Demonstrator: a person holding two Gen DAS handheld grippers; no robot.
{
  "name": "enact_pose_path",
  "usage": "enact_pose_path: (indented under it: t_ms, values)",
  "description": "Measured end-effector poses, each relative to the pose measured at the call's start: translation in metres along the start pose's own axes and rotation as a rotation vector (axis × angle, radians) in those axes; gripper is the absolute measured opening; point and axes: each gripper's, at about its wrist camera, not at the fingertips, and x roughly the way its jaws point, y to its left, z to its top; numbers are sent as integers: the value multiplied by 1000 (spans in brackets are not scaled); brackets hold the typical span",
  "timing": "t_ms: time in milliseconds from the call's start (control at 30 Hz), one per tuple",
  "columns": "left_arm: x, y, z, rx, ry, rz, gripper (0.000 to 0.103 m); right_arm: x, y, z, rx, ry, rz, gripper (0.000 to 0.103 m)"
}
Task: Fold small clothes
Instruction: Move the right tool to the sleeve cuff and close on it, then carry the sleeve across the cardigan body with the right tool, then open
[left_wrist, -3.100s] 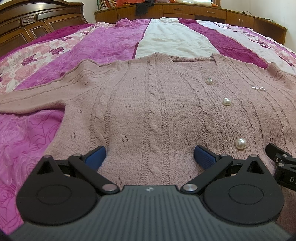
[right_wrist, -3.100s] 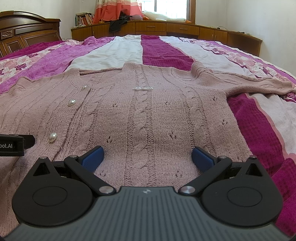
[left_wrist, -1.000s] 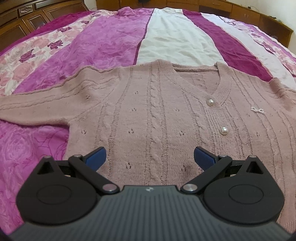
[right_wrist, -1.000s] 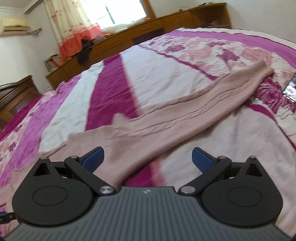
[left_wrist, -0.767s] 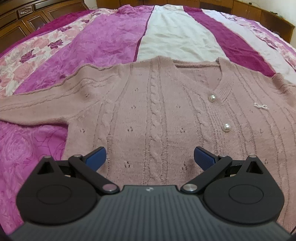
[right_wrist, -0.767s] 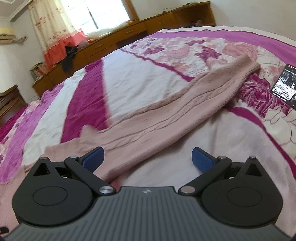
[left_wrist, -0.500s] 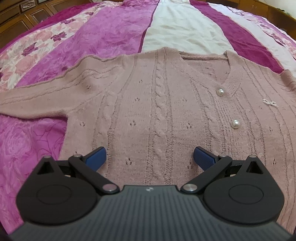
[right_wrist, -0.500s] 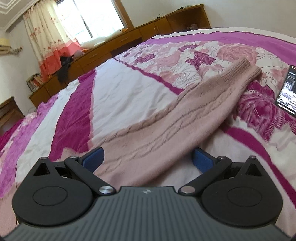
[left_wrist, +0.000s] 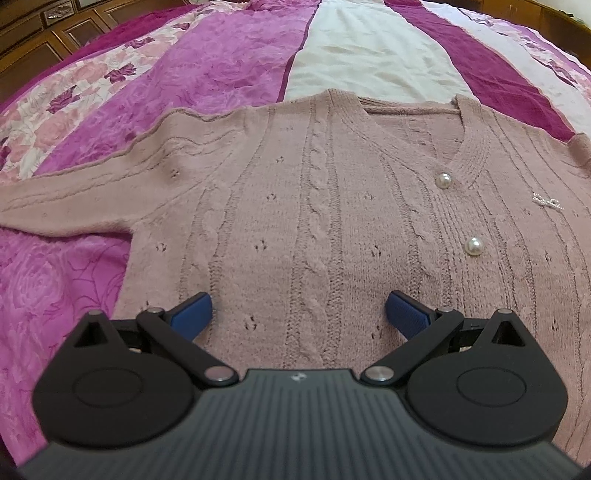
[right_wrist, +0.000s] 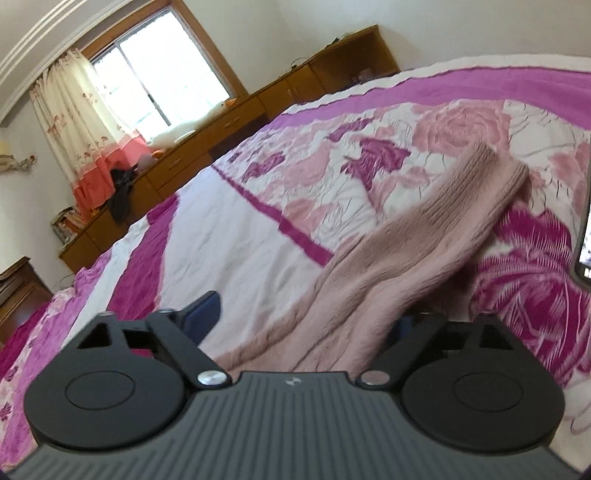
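Observation:
A dusty-pink cable-knit cardigan (left_wrist: 317, 221) with pearl buttons (left_wrist: 474, 246) lies flat and face up on the bed, one sleeve (left_wrist: 66, 206) stretched out to the left. My left gripper (left_wrist: 298, 314) hovers open over the cardigan's lower body, nothing between its blue pads. In the right wrist view the other sleeve (right_wrist: 417, 254) runs away toward its ribbed cuff (right_wrist: 495, 173). My right gripper (right_wrist: 306, 317) is open and straddles this sleeve, which passes between the jaws and hides the right pad.
The bedspread (left_wrist: 207, 70) is striped purple, white and floral. A dark wooden headboard (left_wrist: 44, 37) stands at the left. A phone (right_wrist: 585, 236) lies on the bed just right of the sleeve. Wooden cabinets (right_wrist: 229, 122) and a curtained window line the far wall.
My right gripper has swung right along the sleeve and come in low, so the sleeve now sits between its jaws. The left gripper has drifted only slightly over the cardigan body.

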Motion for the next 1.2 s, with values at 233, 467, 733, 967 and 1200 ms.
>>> enact_pose_path:
  t_ms: [233,467,733,967,1200]
  values:
    - [-4,-1,1,10,-9,10,103,-24,12,4,-53,-54,22,12]
    - [-8,1,0,6,-21,-2,103,-83,30,12,-121,-169,46,11]
    - [-10,9,-3,-10,-28,-17,103,-140,53,15,-150,-225,63,11]
    - [-19,19,1,-11,-63,-8,103,-155,101,-1,-210,-180,101,11]
    - [-27,36,9,-4,-95,11,103,-171,167,-30,-258,-146,194,11]
